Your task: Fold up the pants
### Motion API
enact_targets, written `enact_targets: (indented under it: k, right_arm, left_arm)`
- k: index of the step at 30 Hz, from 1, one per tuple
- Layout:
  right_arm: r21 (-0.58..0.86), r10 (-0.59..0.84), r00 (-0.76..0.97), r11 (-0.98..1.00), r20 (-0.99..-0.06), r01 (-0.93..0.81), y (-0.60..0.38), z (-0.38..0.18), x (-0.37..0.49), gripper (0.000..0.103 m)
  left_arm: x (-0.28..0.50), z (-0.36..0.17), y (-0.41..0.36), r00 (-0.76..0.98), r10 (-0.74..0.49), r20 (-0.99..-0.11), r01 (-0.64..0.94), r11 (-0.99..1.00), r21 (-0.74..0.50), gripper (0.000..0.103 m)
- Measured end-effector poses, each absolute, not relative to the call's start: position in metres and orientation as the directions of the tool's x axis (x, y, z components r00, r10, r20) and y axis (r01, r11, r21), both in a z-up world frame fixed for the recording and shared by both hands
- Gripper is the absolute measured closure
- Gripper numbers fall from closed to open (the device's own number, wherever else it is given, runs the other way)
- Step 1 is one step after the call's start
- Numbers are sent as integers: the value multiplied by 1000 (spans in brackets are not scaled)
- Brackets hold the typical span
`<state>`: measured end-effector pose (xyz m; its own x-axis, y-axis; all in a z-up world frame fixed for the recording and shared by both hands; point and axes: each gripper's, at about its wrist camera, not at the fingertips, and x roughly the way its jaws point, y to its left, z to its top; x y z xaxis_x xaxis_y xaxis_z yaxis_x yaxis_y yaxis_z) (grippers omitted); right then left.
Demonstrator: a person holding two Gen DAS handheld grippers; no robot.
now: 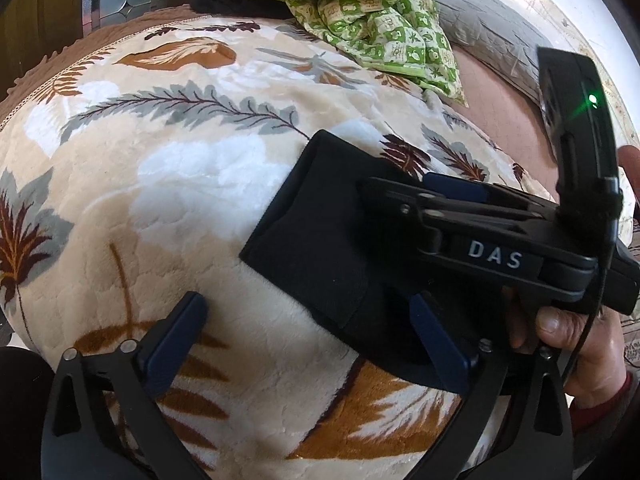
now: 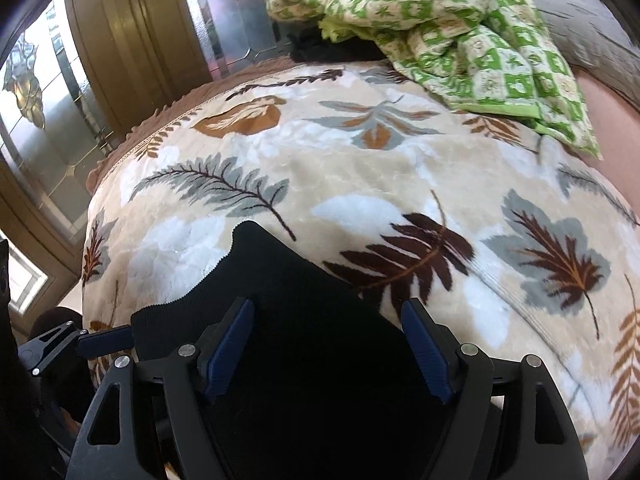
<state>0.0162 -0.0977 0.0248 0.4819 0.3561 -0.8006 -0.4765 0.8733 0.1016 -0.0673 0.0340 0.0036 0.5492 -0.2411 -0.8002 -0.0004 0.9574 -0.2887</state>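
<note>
**Black pants bunched on the leaf blanket, both grippers spread**

The pants (image 1: pixel 320 220) lie as a compact black bundle on the plush leaf-print blanket (image 1: pixel 192 184) that covers the bed. In the left wrist view the left gripper (image 1: pixel 308 340) has its jaws spread wide: one blue pad rests over bare blanket, the other sits at the near edge of the black cloth, and most of the bundle lies just beyond and to the side of that pad. Nothing is pinched between them.

The right gripper (image 2: pixel 328 344) also has its jaws spread, with the black cloth filling the gap between the blue pads and reaching forward past their tips. Whether the pads touch the fabric cannot be told. In the left view this gripper lies across the far side of the bundle, held by the right hand (image 1: pixel 576 344).

Well beyond both sets of jaws, a crumpled green checked cloth (image 2: pixel 460 28) sits at the far end of the bed.
</note>
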Motion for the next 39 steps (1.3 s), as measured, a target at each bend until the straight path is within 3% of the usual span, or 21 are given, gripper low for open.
enact_targets:
  k: [9,11,12,13,14,16,17,22,25,29,32,39]
  right_arm:
    - [179,410,427,857,-806,-483,-91,15,30,26]
    - [215,436,414,850,-799,-480,-92,12,32,40]
    - [226,445,409,847,-797,-482,-92,12,32,43]
    - [239,456,406,843,-792,-482,-92,11,32,49]
    - [243,462,412,842,-785,-482,-93,12,31,58]
    - [260,481,416,836,-772,-484,-95,15,30,73]
    - [275,498,427,831,-755,-484,-98,18,28,83]
    - [323,536,458,825,-709,-464,-108,31,19,87]
    - [373,543,479,834,-690,-407,-123,42,15,74]
    - [472,546,526,835,-653,-281,-153,66,10,29]
    - [527,574,504,812,-645,-250,-158,83,10,25]
    - [401,492,428,869,-758,-290,-117,93,16,25]
  left_arm:
    - [-63,5,45,587,-292,-755,-15,928,-371,3]
    - [-64,6,45,599,-280,-750,-15,933,-360,21]
    - [-64,7,45,601,-274,-751,-11,937,-350,41]
    - [-63,6,44,597,-284,-750,1,935,-354,54]
    - [-62,6,43,591,-310,-745,16,928,-373,58]
    - [-63,6,41,594,-333,-732,38,921,-388,76]
    - [-63,8,38,596,-337,-728,55,922,-382,79]
    - [-74,25,27,650,-354,-672,139,925,-353,90]
    - [-84,38,20,691,-363,-625,196,926,-322,91]
    - [-94,47,5,719,-363,-593,258,931,-258,91]
    - [-97,47,-4,714,-379,-588,289,925,-246,92]
    - [-105,45,-15,711,-393,-583,326,919,-222,93]
